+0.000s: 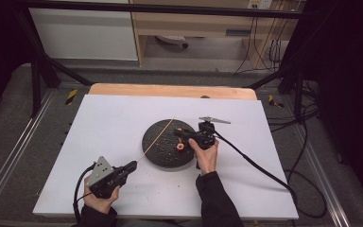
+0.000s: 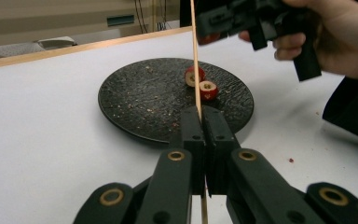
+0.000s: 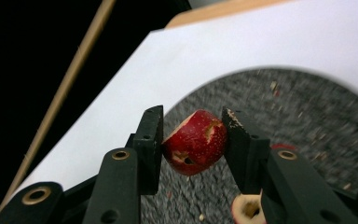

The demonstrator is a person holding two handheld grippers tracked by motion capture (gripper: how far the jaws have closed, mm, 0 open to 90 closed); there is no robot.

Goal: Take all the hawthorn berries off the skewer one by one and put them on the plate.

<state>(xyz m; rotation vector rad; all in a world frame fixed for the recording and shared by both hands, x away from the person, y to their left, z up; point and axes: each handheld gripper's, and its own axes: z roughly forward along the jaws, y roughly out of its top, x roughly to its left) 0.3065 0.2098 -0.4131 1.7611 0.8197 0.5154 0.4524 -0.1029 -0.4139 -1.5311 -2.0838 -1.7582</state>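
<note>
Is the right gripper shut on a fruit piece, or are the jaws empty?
Shut on it: the right gripper has the red fruit piece pinched between both jaws, above the dark plate.

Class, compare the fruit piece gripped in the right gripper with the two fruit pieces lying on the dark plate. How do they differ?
The gripped piece is pinched between the right gripper pads, above the plate; the two loose pieces lie on the plate, touching. The gripped piece shows mostly red skin with small holes; the loose pieces show pale cut faces with a hollow centre. All three are small and red-skinned.
</note>
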